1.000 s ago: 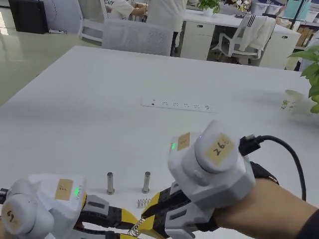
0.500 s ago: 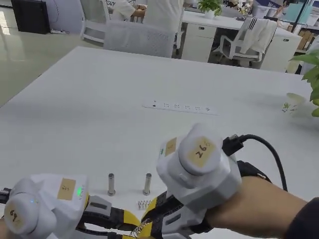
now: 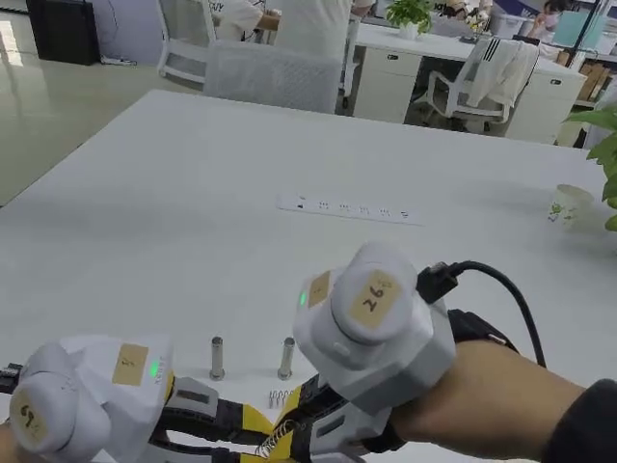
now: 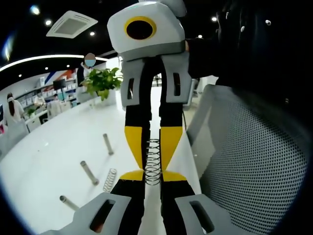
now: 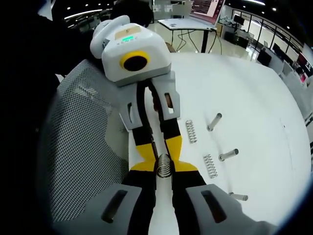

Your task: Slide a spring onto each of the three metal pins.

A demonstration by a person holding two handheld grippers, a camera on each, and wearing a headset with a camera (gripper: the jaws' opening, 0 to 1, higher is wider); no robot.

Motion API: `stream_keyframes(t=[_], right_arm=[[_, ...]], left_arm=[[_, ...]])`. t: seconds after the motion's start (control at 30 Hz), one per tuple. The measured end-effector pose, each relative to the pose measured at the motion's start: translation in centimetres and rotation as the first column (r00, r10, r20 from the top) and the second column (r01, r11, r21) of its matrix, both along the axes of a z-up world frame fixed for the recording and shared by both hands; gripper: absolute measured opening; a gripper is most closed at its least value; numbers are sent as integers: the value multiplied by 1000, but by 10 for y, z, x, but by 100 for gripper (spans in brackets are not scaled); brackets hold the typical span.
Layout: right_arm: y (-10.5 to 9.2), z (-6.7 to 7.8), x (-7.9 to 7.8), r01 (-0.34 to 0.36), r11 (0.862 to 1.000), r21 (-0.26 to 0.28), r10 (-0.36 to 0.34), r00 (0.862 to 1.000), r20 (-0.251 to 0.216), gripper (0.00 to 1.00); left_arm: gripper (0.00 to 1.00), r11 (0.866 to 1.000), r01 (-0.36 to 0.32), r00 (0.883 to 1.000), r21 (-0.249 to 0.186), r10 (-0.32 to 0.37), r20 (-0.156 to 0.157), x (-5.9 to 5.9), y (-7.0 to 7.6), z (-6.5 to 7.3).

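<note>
Nearest, at the near edge of the smooth white table, the left gripper and the right gripper are meeting tip to tip. Both pairs of jaws are clenching one spring, a thin coil of bright wire lying lengthwise between the yellow pads. Over the last second the right gripper's white body has been swinging leftward above the pinch while the spring is staying put. The regrip therefore looks unfinished, and no pin is wearing a spring yet. Just beyond, a loose spring and a second loose spring are lying beside the three pins, smooth grey metal cylinders, all bare. Farther off, mid-table, a flat white power strip is lying, and a paper cup is standing toward the right edge.
</note>
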State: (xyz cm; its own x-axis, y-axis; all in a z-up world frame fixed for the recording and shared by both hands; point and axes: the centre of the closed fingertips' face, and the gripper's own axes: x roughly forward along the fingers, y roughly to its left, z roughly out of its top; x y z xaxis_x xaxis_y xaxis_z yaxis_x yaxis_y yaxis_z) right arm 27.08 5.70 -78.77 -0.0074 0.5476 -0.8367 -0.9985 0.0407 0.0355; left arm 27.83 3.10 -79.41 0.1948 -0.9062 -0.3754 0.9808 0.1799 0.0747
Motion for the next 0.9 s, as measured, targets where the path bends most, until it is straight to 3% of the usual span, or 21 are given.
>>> stream_keyframes(t=[0.33, 0.63, 0.9], right_arm=[[-13, 4, 12, 37, 999, -22, -37, 999, 3, 8], [-30, 6, 24, 60, 997, -54, -60, 998, 13, 8], [-53, 10, 40, 98, 992, -84, -96, 995, 32, 8]], left_arm=[[16, 999, -47, 998, -12, 47, -35, 4, 10, -4], [29, 992, -116, 992, -45, 113, -63, 11, 22, 2], [39, 976, -206, 975, -69, 199, -97, 15, 41, 1]])
